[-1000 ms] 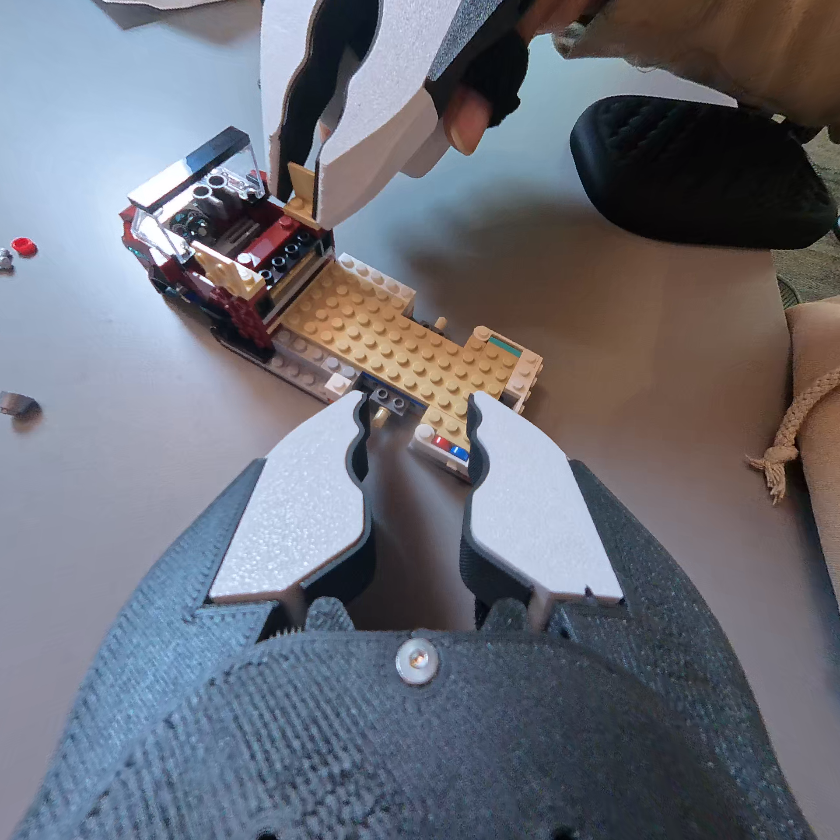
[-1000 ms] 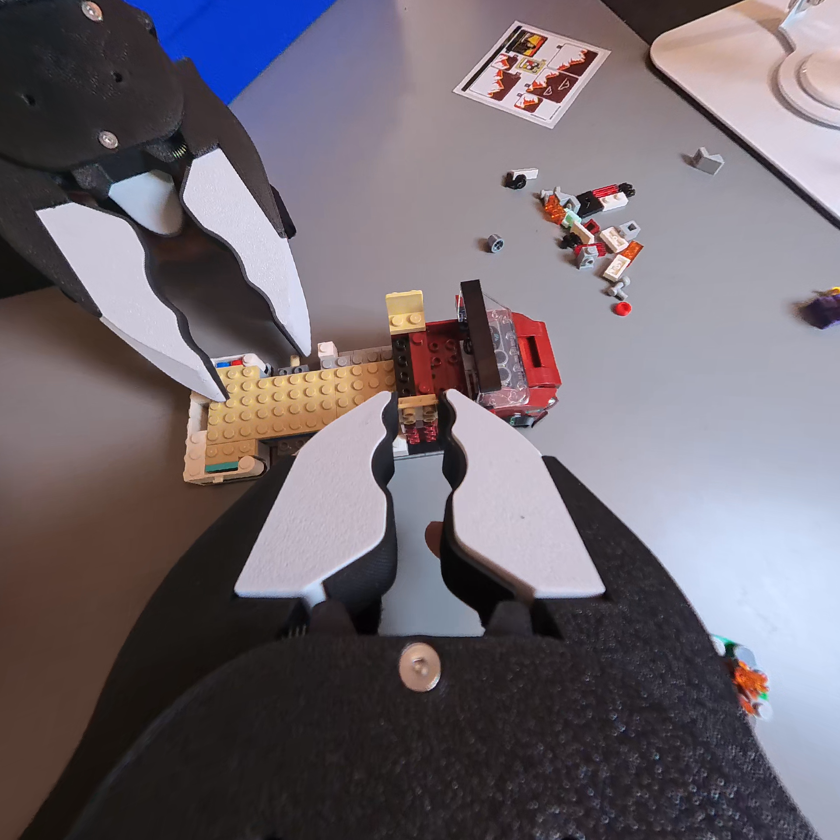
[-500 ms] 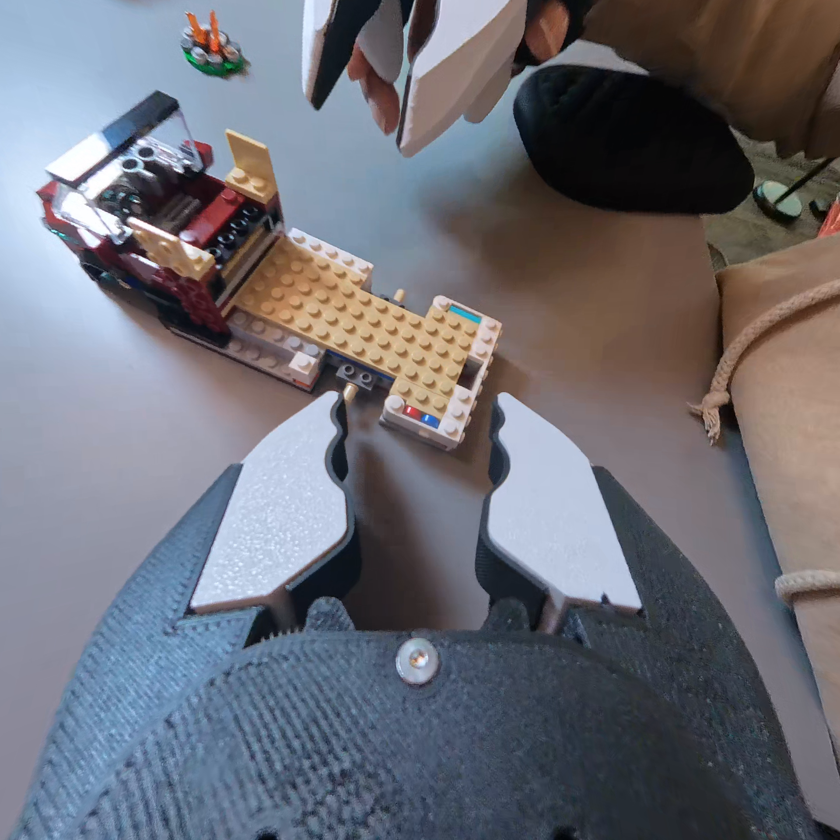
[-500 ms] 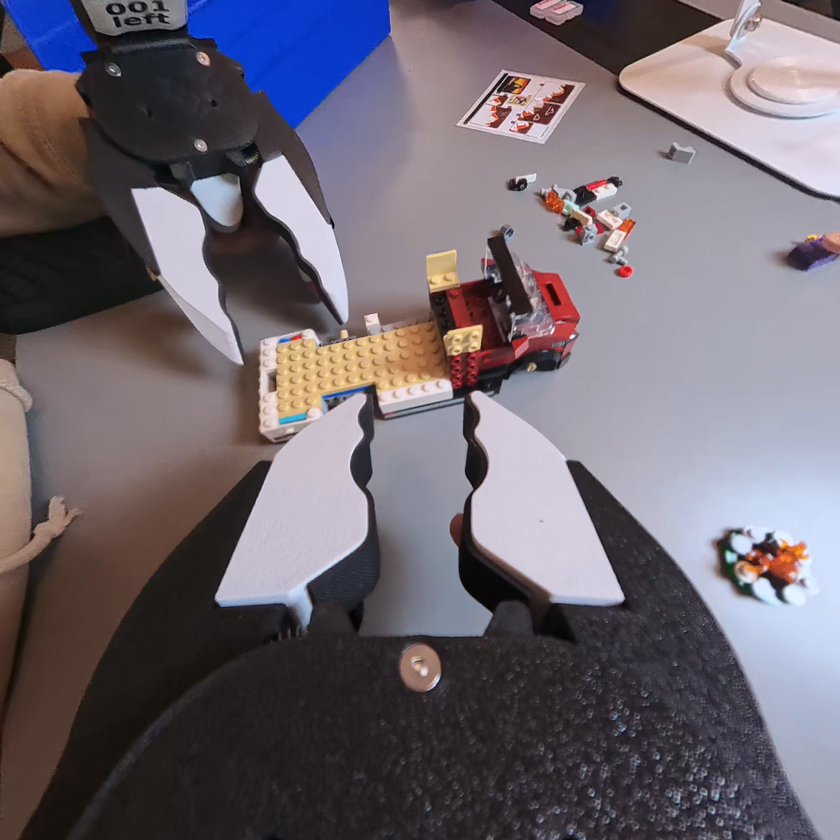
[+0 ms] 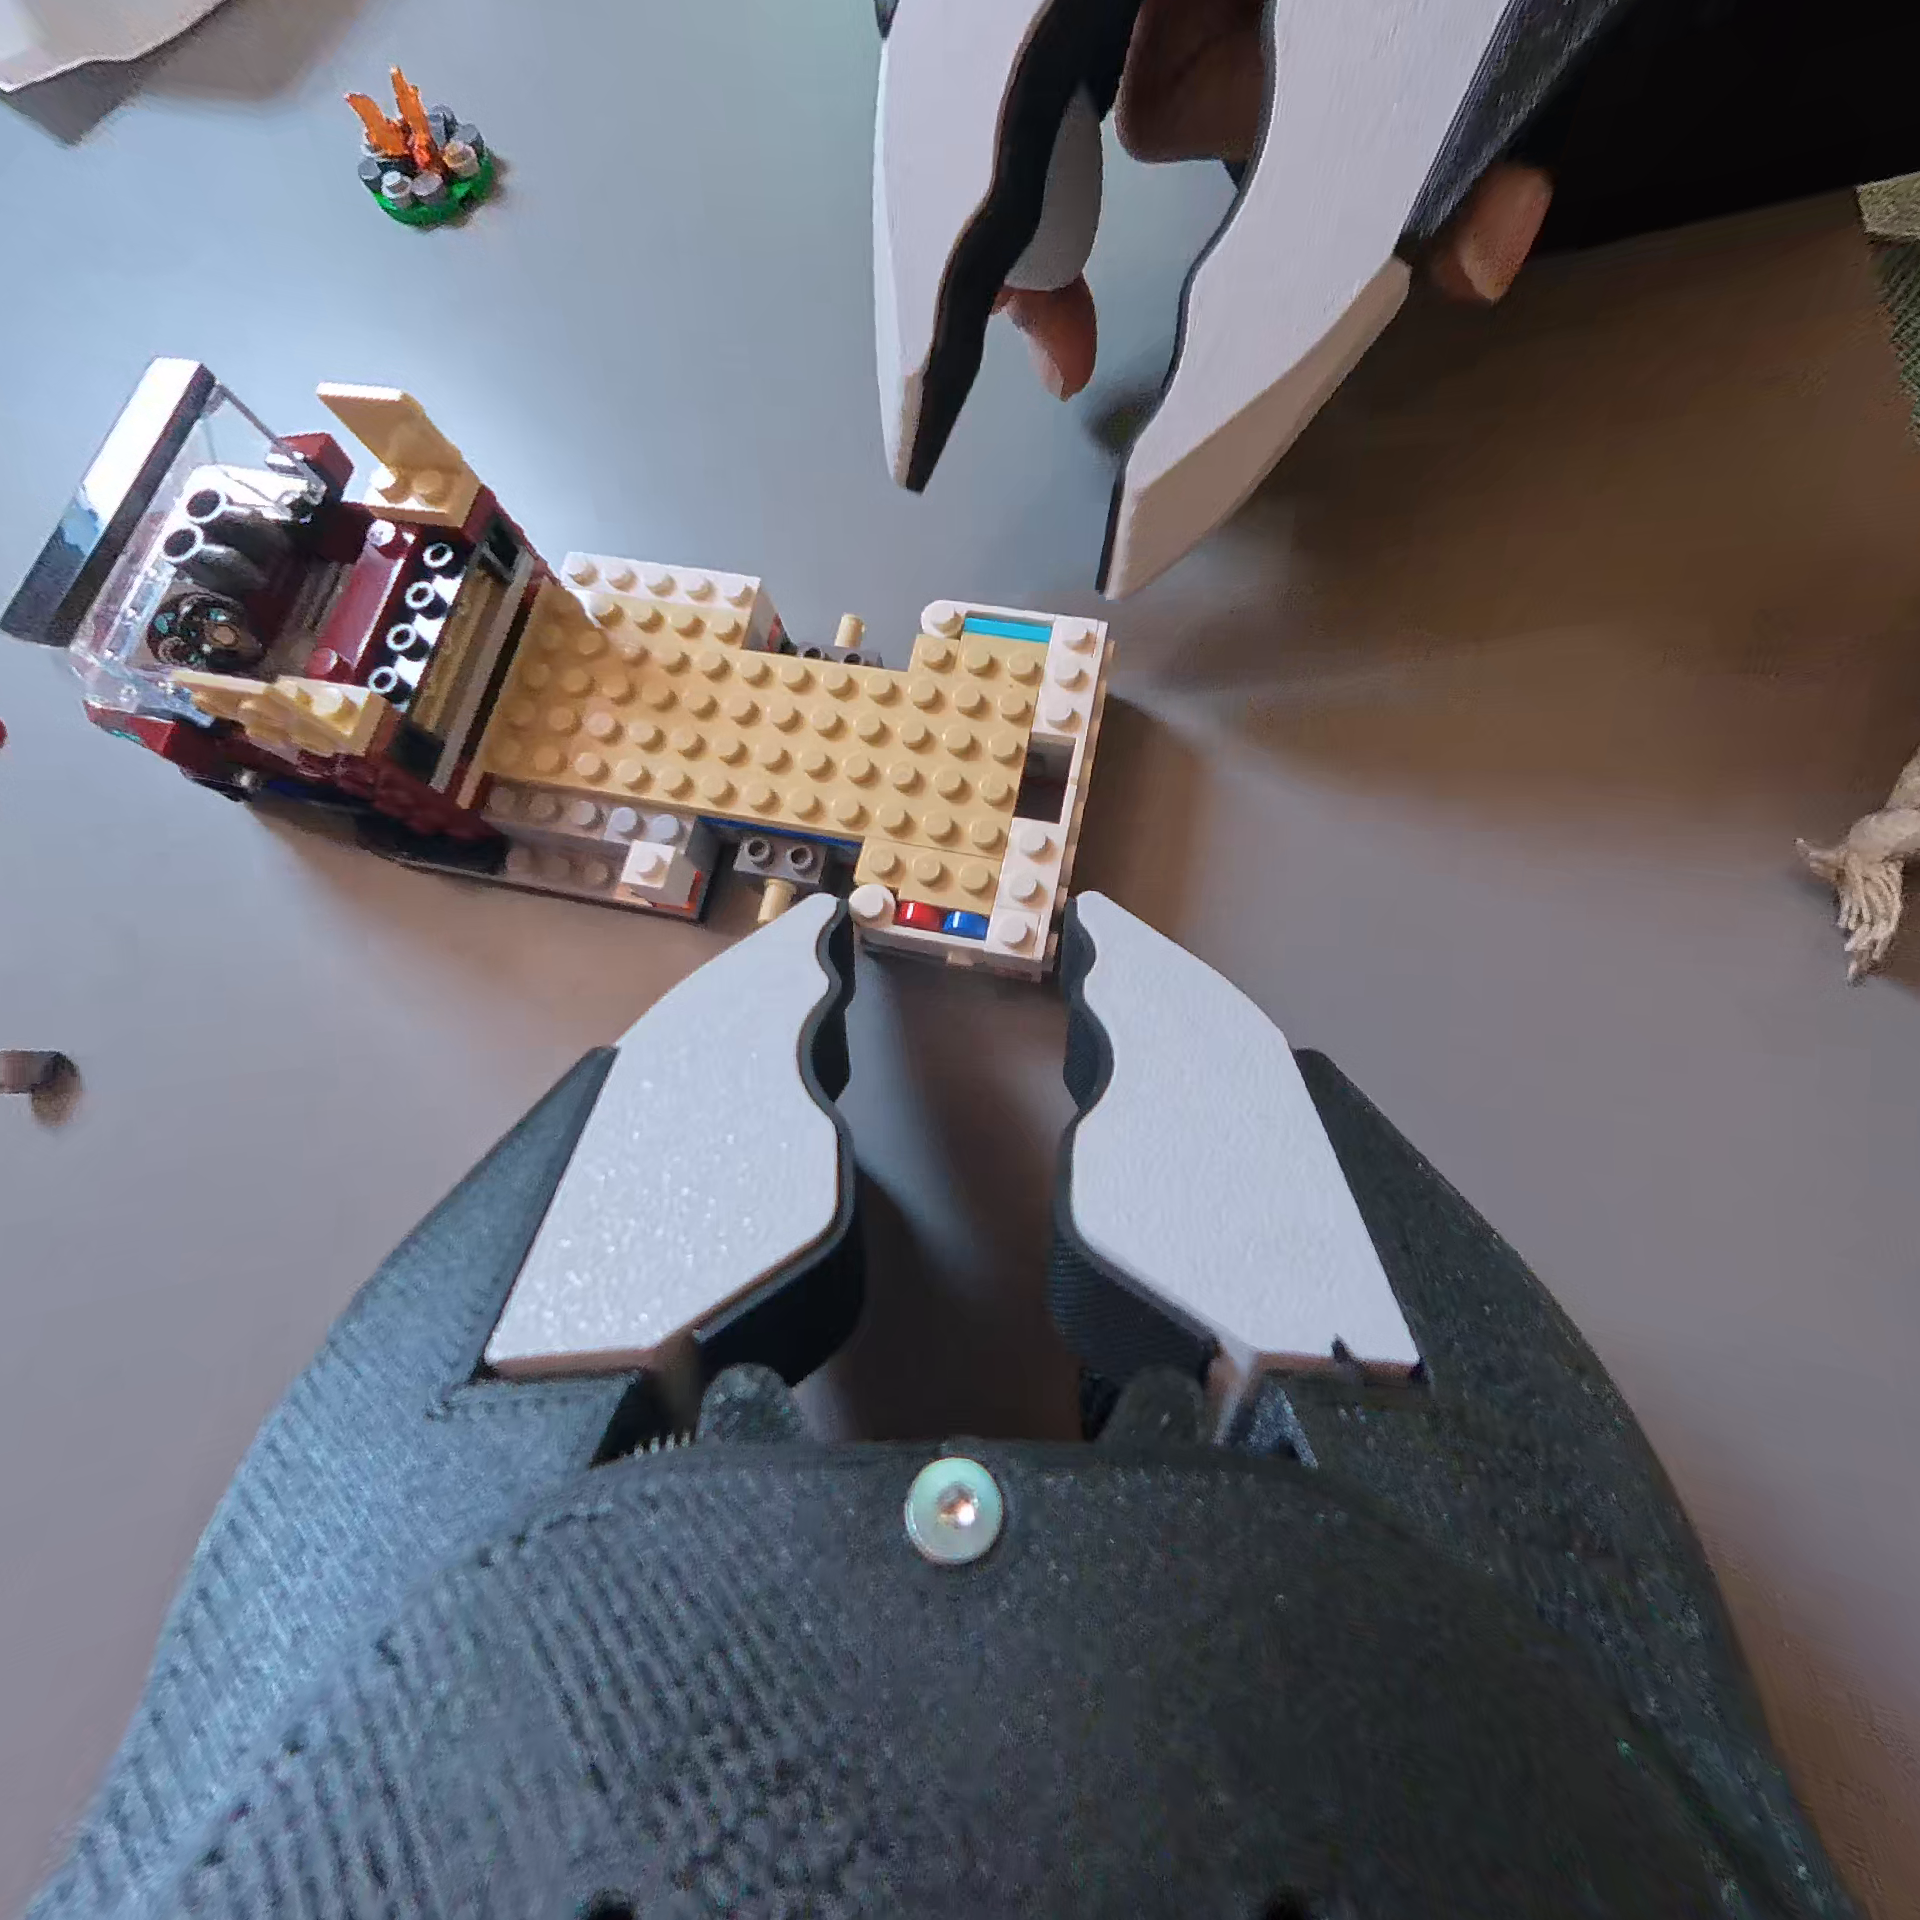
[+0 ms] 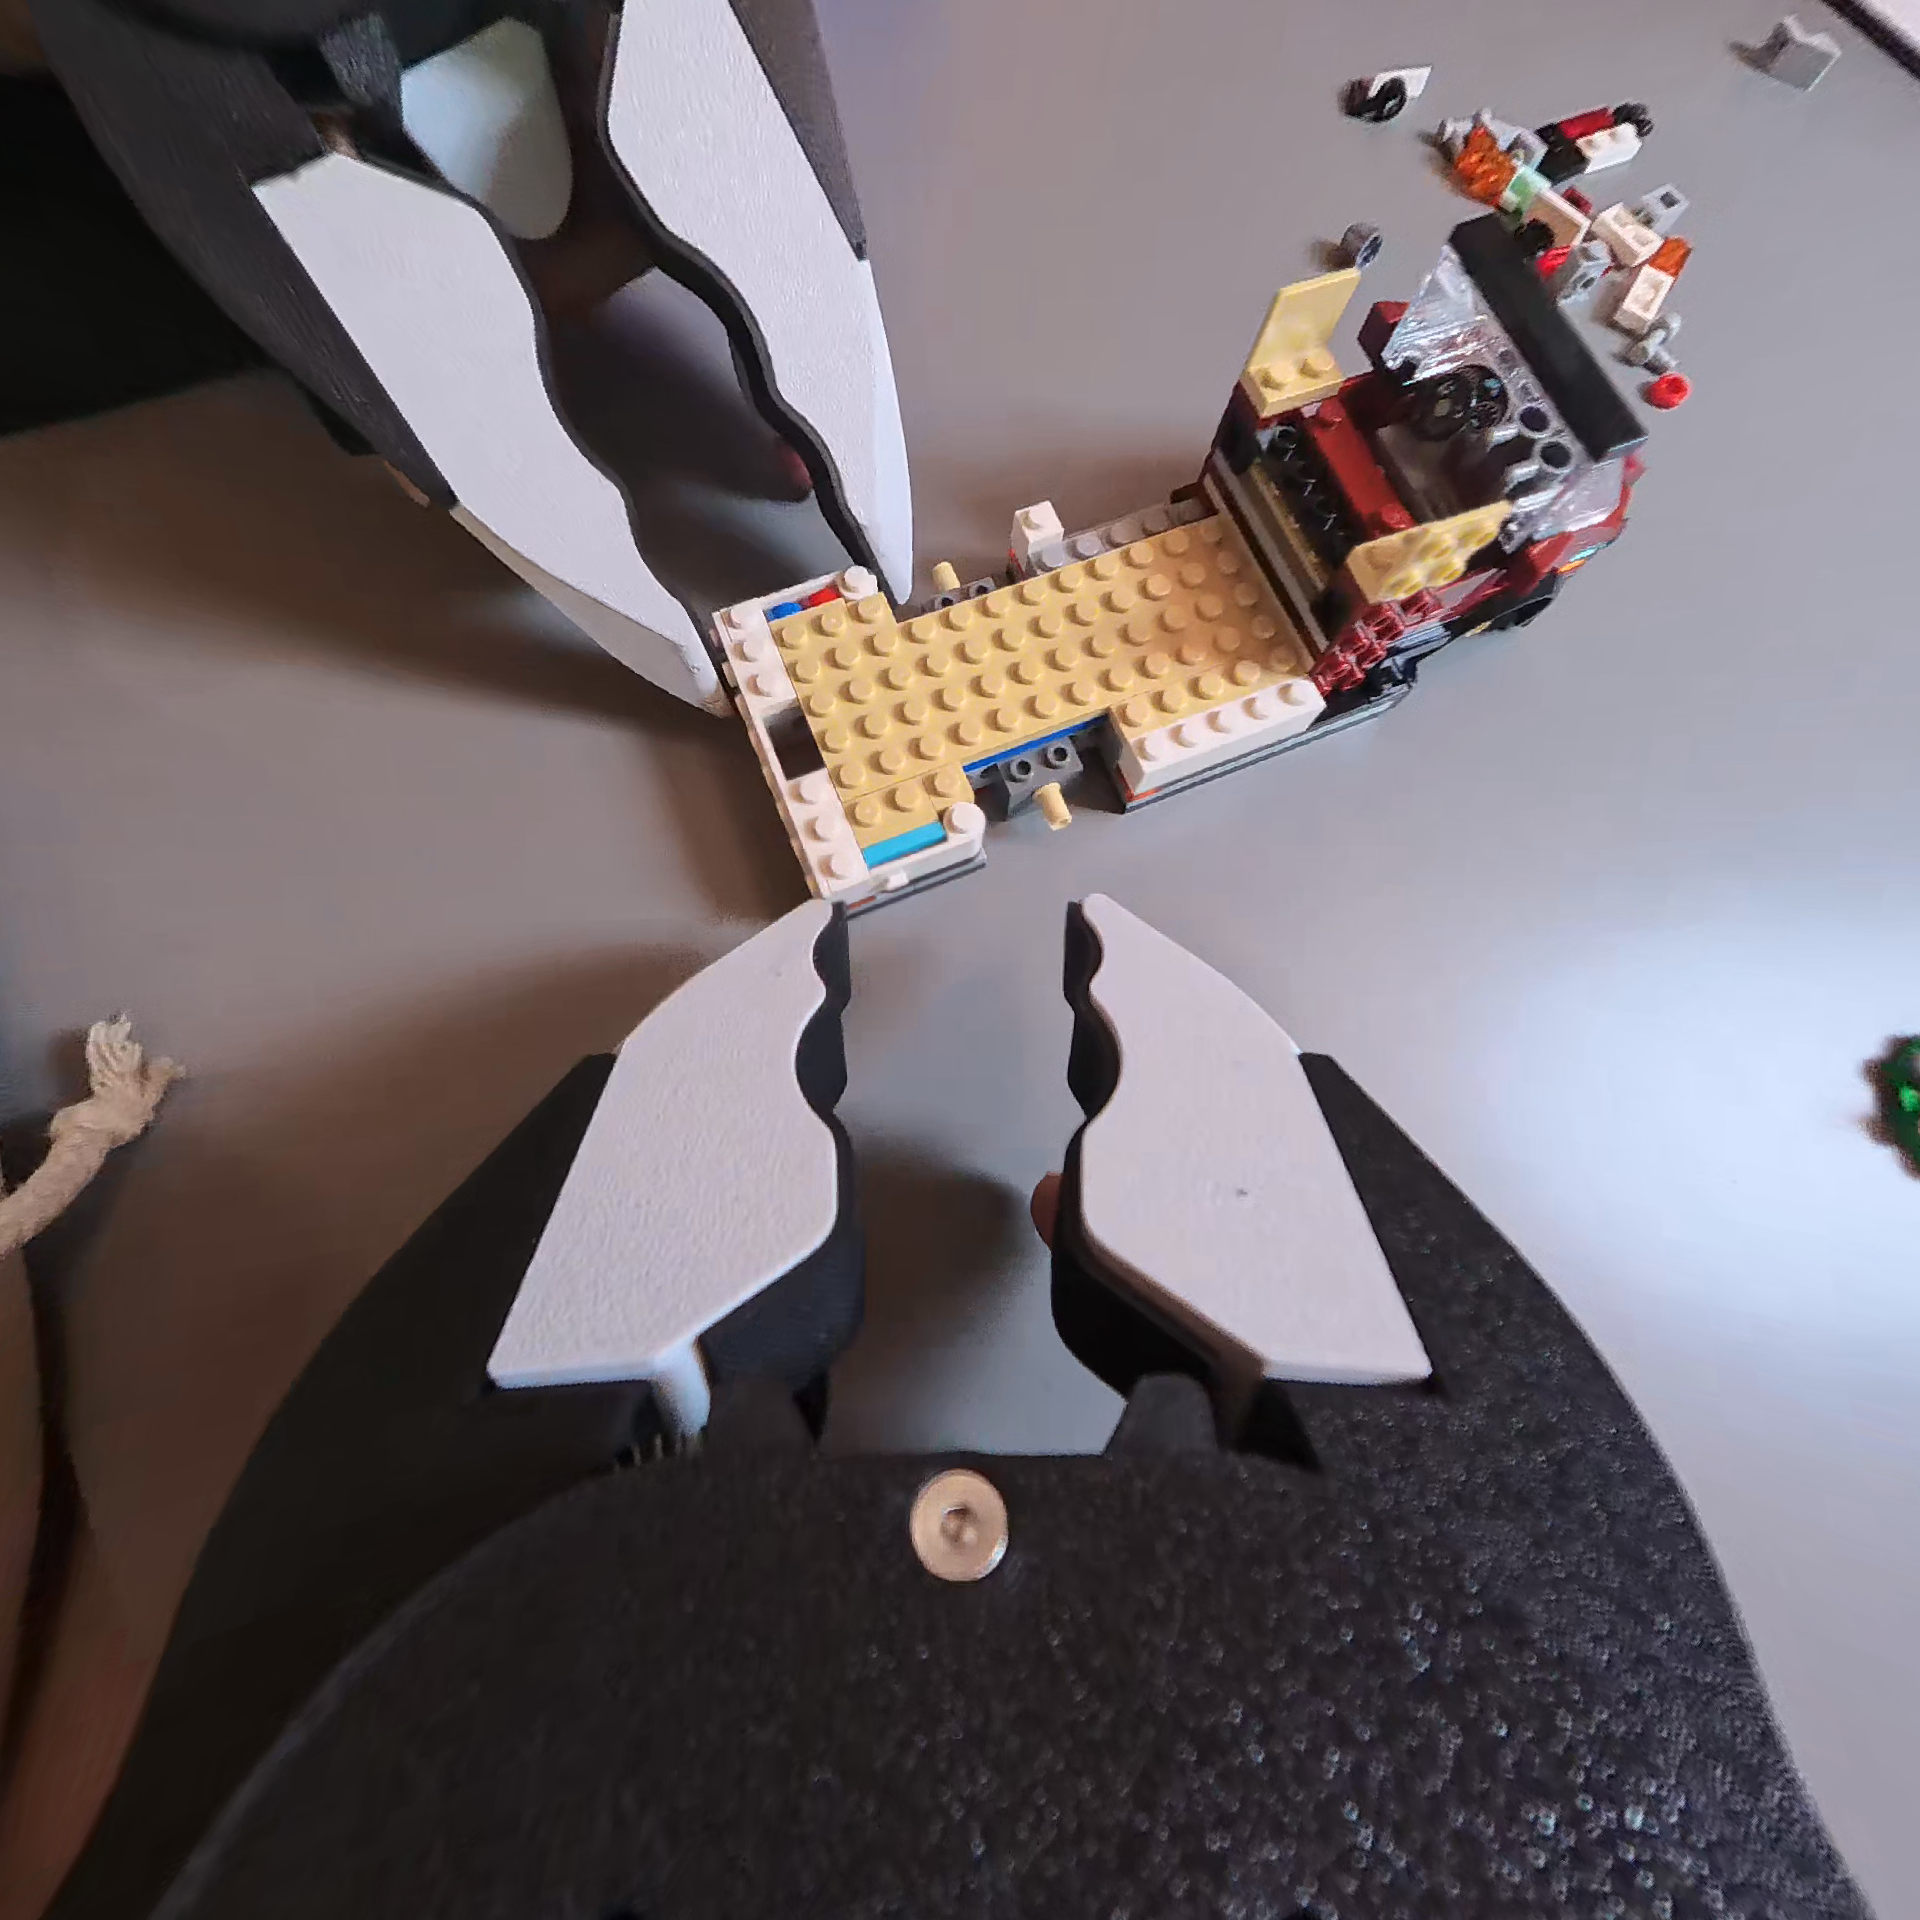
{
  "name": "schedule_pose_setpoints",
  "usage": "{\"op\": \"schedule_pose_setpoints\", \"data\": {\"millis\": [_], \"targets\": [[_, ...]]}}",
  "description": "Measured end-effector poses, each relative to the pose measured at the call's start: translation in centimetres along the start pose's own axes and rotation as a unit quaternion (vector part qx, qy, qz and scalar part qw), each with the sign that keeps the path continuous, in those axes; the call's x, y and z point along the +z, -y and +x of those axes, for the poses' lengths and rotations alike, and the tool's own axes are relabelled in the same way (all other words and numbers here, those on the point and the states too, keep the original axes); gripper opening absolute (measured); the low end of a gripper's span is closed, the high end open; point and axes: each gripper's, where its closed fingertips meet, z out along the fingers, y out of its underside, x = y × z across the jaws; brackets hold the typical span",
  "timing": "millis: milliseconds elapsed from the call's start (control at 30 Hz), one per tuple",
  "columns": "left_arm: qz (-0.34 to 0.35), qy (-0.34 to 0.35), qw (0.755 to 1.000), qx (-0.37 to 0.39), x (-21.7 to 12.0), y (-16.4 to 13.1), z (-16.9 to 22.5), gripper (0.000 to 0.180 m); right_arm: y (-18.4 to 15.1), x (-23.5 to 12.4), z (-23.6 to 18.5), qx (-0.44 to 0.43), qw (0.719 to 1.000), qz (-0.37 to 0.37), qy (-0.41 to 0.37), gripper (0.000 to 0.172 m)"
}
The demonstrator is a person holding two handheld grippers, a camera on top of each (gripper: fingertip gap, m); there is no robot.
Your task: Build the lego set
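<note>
A brick truck [image 5: 769, 727] with a tan studded bed and a dark red cab [image 5: 343, 582] lies on the grey table. My left gripper [image 5: 961, 914] is shut on the near rear corner of the bed, its fingertips [image 5: 821, 925] against the white edge with the red and blue studs. The right wrist view shows the same grip [image 6: 805, 639] on the truck [image 6: 1018, 665]. My right gripper [image 6: 956, 914] is open and empty, just short of the other rear corner with the light blue tile. It hangs over the table behind the bed in the left wrist view [image 5: 1018, 535].
A pile of loose small bricks [image 6: 1579, 187] lies beyond the cab [image 6: 1455, 447]. A small campfire build [image 5: 426, 156] stands on the table past the truck. A frayed rope end [image 5: 1870, 873] of a cloth bag lies behind the truck's rear. A small dark piece [image 5: 31, 1070] lies at the left. My right fingertips sit around 7 cm from my left ones.
My right gripper let go of the tan piece at the cab, opened and drew back to the truck's rear. My left gripper opened wide, then closed on the rear corner.
</note>
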Motion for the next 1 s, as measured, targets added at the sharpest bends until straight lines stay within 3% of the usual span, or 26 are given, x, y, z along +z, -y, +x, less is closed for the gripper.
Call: {"op": "schedule_pose_setpoints", "data": {"millis": [267, 567, 700, 833, 1000], "targets": [[-0.008, 0.034, 0.999, 0.002, 0.3, 0.2, 0.4, 0.039, -0.8, 0.9, 0.4, -0.064, 0.996, -0.059, -0.019, 0.031], [-0.010, 0.025, 1.000, 0.013, -0.8, -0.9, -0.9, 0.038, 0.7, 0.9, -0.8, -0.044, 0.999, 0.004, 0.025, 0.031], [-0.005, 0.045, 0.999, -0.028, -2.0, -2.3, -3.4, 0.027, 1.5, 1.0, -0.4, -0.053, 0.998, 0.034, 0.013, 0.030], [0.034, 0.046, 0.996, -0.071, -3.0, -2.1, -4.6, 0.041, 3.1, 0.3, 0.7, -0.033, 0.994, 0.103, -0.006, 0.029], [0.061, 0.036, 0.995, -0.076, -2.4, -0.3, -3.3, 0.066, 4.7, -1.0, 2.6, 0.035, 0.980, 0.197, -0.023, 0.028]]}}
